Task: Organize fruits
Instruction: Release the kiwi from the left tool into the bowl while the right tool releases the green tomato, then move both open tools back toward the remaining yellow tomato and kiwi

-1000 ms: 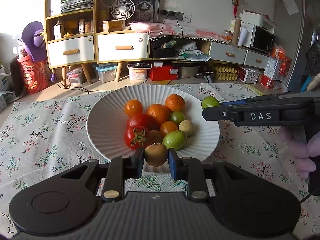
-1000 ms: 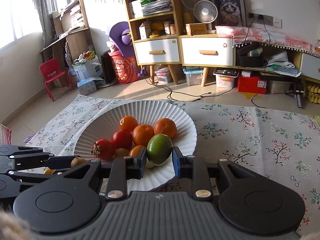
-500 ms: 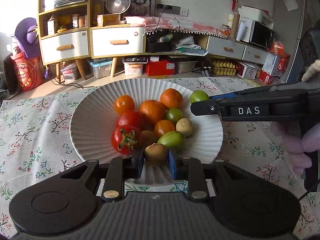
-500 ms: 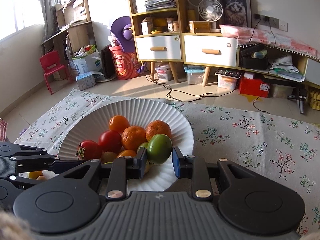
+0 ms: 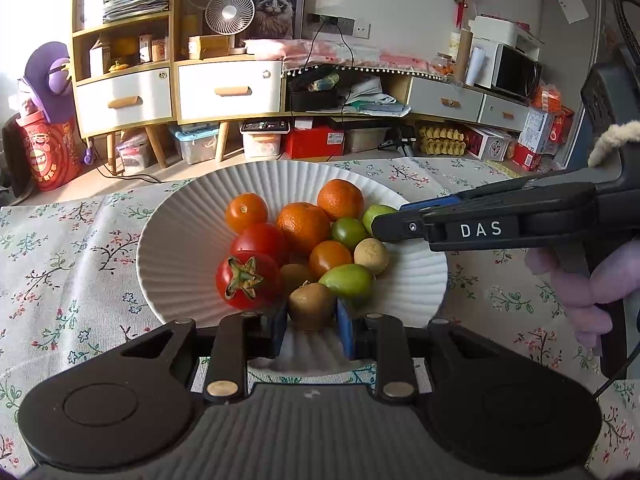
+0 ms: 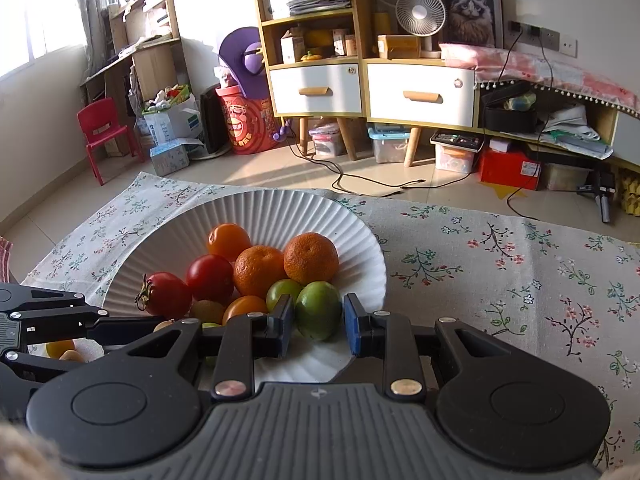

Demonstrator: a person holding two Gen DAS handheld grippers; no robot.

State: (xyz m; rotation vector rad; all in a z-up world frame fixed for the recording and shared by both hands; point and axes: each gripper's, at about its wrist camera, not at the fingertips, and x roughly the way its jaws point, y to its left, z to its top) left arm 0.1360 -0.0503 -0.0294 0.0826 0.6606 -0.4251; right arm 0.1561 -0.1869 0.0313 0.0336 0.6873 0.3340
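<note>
A brown kiwi [image 5: 312,306] sits at the near edge of a ribbed white plate [image 5: 180,240], between the blue-padded jaws of the left gripper [image 5: 313,316]. Those jaws have just eased apart a little, and the pads sit close against the fruit's two sides. On the plate's right side the right gripper [image 6: 319,320] has its jaws pinching a green lime [image 6: 318,310], which sits low over the plate next to its rim.

The other fruit is piled in the middle of the plate. There are two red tomatoes [image 5: 247,280], the nearer one showing its green stalk star. Behind them are three orange mandarins [image 5: 303,227], with a smaller orange fruit [image 5: 330,258] in front. An oblong green fruit [image 5: 346,280] lies just beside the kiwi, and a pale yellowish round one [image 5: 371,256] and a small green one [image 5: 348,232] are close by.

The left wrist view shows the right gripper from the side, reaching in level over the plate's right edge. A hand [image 5: 580,292] in a fuzzy lilac glove is wrapped around its handle.

The plate rests on a surface covered with a floral cloth [image 5: 72,248]. Beyond it is a sunlit room with a white-drawered wooden cabinet [image 6: 420,88], a small desk fan [image 6: 420,12] on top of it, and a red child's chair [image 6: 104,132] by the window wall.
</note>
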